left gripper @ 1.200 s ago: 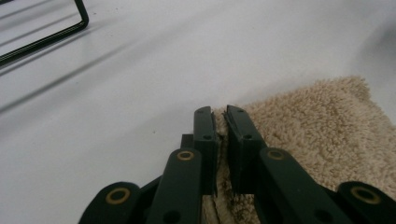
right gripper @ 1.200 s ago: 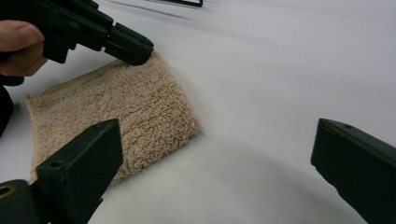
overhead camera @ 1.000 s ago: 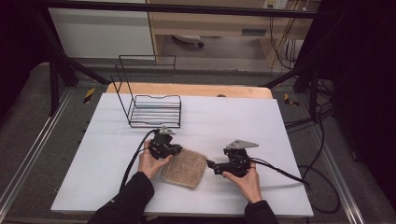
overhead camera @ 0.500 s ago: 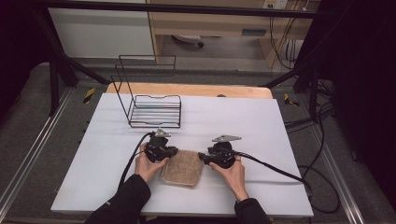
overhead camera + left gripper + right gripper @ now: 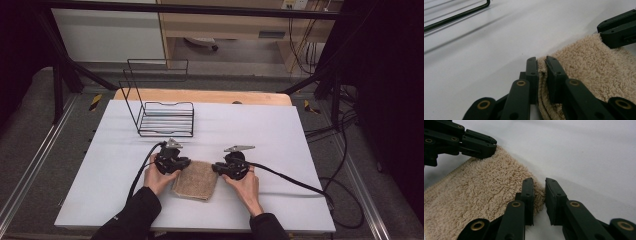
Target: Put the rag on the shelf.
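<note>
Beige terry towel [image 5: 196, 179] — folded, flat — on white table [image 5: 280, 130].

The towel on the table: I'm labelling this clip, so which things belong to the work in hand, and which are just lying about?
In the job:
- beige towel, folded, on the white table
- left claw, shut on a towel corner
- right claw, just closing on the other far corner

Lying about:
- black wire rack, standing apart, farther back

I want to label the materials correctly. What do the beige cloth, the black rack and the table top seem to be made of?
The beige cloth looks like cotton terry: looped, fuzzy pile and a stitched hem, folded in layers. The black rack seems to be thin metal wire with a dark coating, bent into straight bars. The table top is a smooth, matte white sheet, perhaps laminate or plastic; a wooden board shows at its far edge.
</note>
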